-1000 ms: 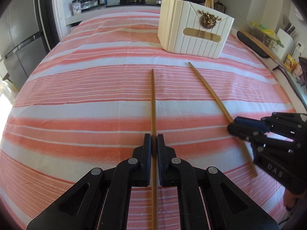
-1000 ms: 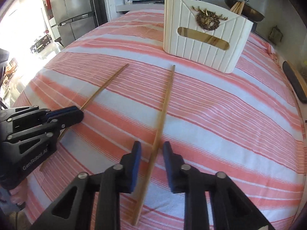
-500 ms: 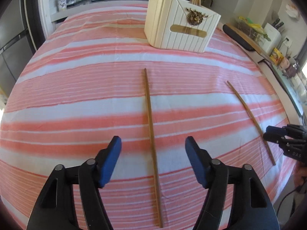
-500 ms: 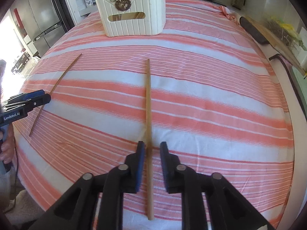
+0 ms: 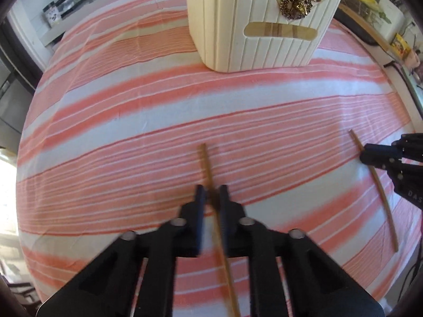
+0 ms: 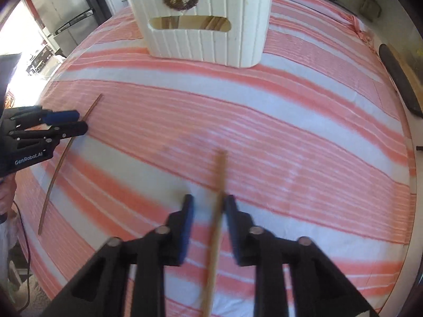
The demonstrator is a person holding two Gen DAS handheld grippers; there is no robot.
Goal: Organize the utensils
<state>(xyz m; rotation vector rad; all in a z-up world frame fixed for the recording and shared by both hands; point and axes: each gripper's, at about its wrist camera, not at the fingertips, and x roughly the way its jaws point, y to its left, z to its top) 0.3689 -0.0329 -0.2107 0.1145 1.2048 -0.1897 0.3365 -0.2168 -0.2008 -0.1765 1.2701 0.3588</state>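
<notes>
Coral-and-white stripes cover the tablecloth (image 5: 132, 132). The ribbed utensil holder (image 5: 238, 26) is cream, with a gold-brown wreath ornament (image 5: 296, 2). Chopsticks (image 5: 207, 169) are tan wood; the fingers (image 6: 186, 219) carry blue pads.

Left gripper (image 5: 211, 198): fingers nearly together, narrow gap, a chopstick (image 5: 208, 169) running through it; pads look in contact with it, though the frame is motion-blurred. Pointing forward and down toward the cloth. From the right wrist view the same unit (image 6: 79, 122) sits at far left, side-on, blue pad above black finger, tips close together. A bit of the person's hand shows behind it at the frame edge.

Right gripper (image 6: 207, 206): jaws partly apart, wider gap than the left. A second chopstick (image 6: 219, 185) sits off-centre against the right finger; left finger clear of it. Blurred too. In the left wrist view it (image 5: 366, 155) enters from the right edge, tips close.
</notes>
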